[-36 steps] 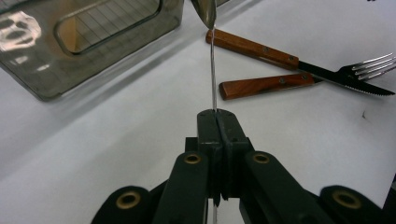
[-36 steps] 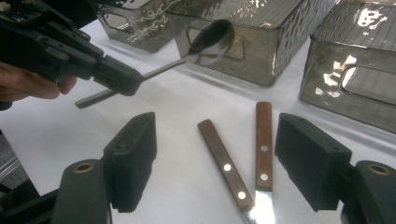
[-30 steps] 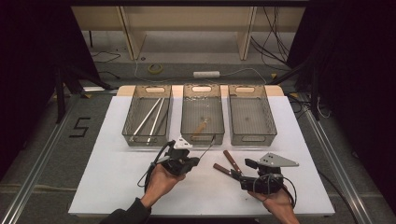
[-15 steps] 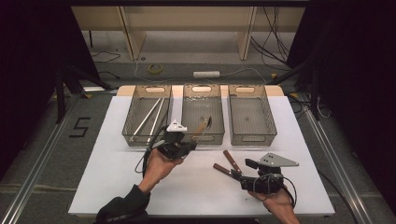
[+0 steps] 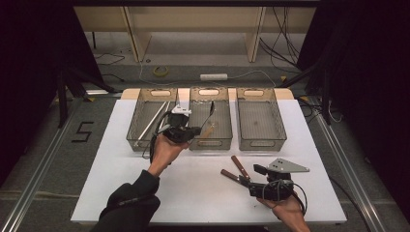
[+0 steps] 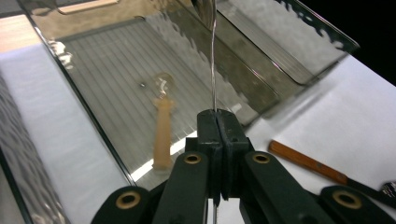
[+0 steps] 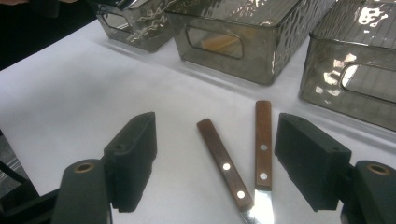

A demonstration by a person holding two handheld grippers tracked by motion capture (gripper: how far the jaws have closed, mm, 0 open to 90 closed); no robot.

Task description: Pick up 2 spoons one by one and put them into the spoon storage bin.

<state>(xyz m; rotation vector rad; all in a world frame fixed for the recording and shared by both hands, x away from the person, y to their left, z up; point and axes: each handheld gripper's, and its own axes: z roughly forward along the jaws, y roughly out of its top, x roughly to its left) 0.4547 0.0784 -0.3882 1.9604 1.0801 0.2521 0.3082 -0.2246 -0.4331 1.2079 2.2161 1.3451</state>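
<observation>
Left gripper is clamping a spoon by its handle, long axis running straight ahead over the middle bin. Right gripper is standing wide over 2 knives.

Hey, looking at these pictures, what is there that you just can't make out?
- Thin metal utensil held in the shut left gripper: in the left gripper view, the top edge cuts off its head, so its kind stays unclear.
- Two wooden-handled knives: in the right gripper view, the bottom edge cuts off their blades.
- Right smoky plastic bin: in the high view, any contents are too small to tell.
</observation>
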